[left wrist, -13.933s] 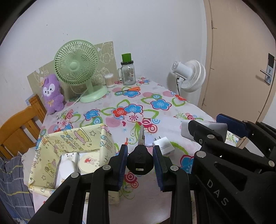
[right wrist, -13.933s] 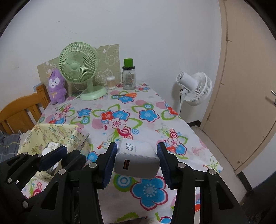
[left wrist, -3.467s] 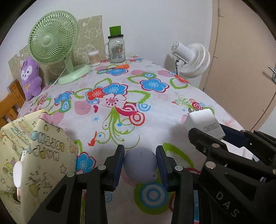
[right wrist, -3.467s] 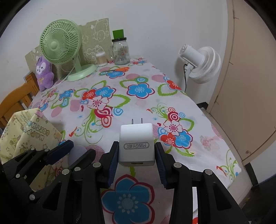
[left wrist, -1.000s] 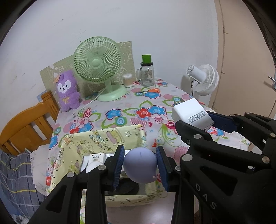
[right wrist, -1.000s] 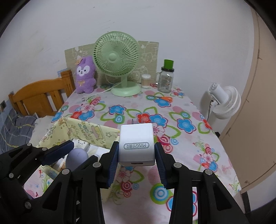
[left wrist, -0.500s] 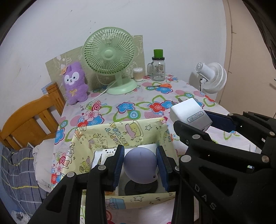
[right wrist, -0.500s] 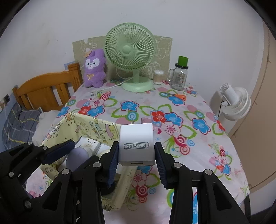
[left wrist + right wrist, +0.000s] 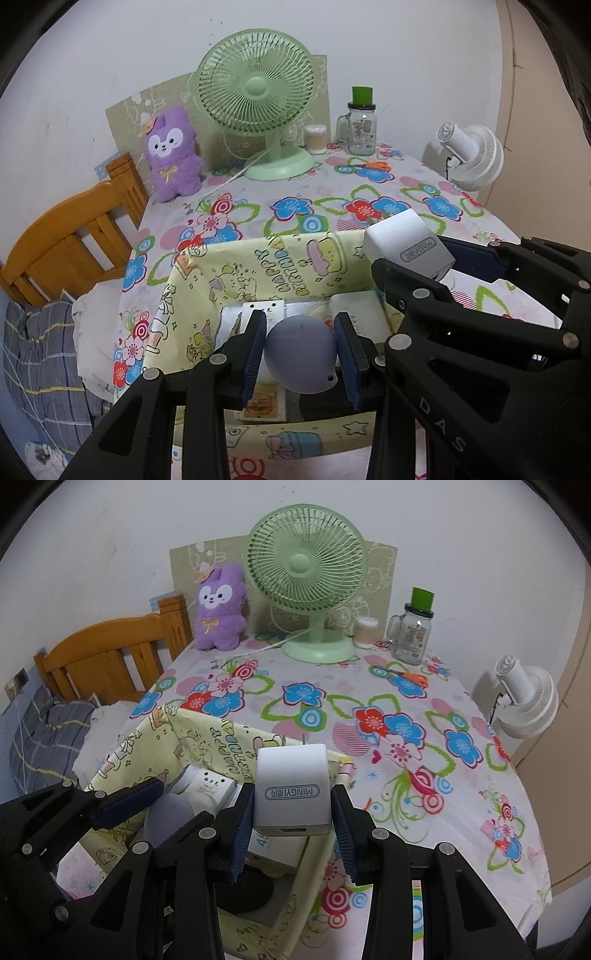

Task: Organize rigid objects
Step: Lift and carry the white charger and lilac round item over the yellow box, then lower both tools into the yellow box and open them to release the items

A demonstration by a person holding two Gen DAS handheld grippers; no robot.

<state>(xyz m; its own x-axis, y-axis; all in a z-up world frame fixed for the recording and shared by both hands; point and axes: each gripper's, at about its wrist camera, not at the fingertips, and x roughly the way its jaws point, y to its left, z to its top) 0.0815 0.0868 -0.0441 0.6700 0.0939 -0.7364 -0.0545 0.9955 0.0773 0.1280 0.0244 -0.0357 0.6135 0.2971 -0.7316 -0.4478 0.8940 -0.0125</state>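
Drop-off step: the left gripper [image 9: 301, 356] clamps a lilac round object [image 9: 300, 353] and the right gripper [image 9: 291, 829] clamps a white charger [image 9: 291, 790], both over the yellow fabric box [image 9: 258, 266]. Next, I judge, each needs lowering inside, then its fingers [image 9: 255, 350] opened.

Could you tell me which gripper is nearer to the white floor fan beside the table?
Right. The right gripper, holding the white charger, is on the side toward the white floor fan; the left gripper, holding the lavender object, is farther off.

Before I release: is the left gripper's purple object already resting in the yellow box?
No, the left gripper holds the purple round object above the yellow box.
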